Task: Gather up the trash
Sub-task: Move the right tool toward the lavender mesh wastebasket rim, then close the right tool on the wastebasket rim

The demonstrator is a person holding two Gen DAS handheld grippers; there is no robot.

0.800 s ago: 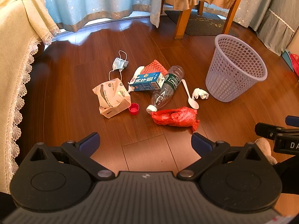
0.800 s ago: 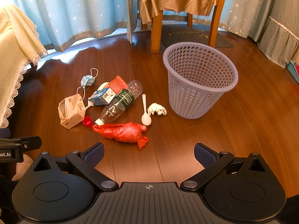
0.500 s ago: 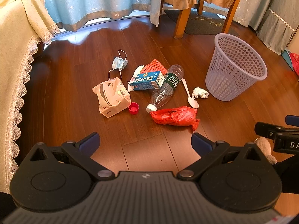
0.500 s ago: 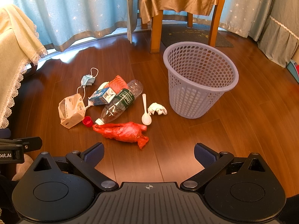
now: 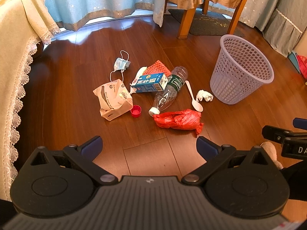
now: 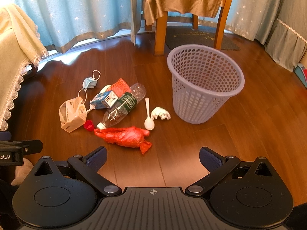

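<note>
Trash lies scattered on the wooden floor: a red plastic bag (image 5: 178, 121) (image 6: 124, 137), a clear bottle (image 5: 168, 92) (image 6: 122, 108), a blue carton (image 5: 148, 83) (image 6: 104, 99), a beige paper bag (image 5: 112, 100) (image 6: 72, 114), a red cap (image 5: 135, 111) (image 6: 88, 125), a white spoon (image 5: 193, 96) (image 6: 148, 115), a crumpled tissue (image 5: 205, 95) (image 6: 160, 113), a face mask (image 5: 120, 64) (image 6: 90, 82) and orange netting (image 5: 158, 68) (image 6: 120, 84). A lilac basket (image 5: 241, 71) (image 6: 205, 84) stands upright to the right. My left gripper (image 5: 148, 145) and right gripper (image 6: 152, 154) hover open and empty, short of the pile.
A wooden chair (image 6: 188, 9) draped in brown cloth stands behind the basket on a dark mat. Blue curtains (image 5: 99, 0) hang at the back. A cream lace-edged cloth (image 5: 13, 67) hangs at the left. Bare floor lies right of the basket.
</note>
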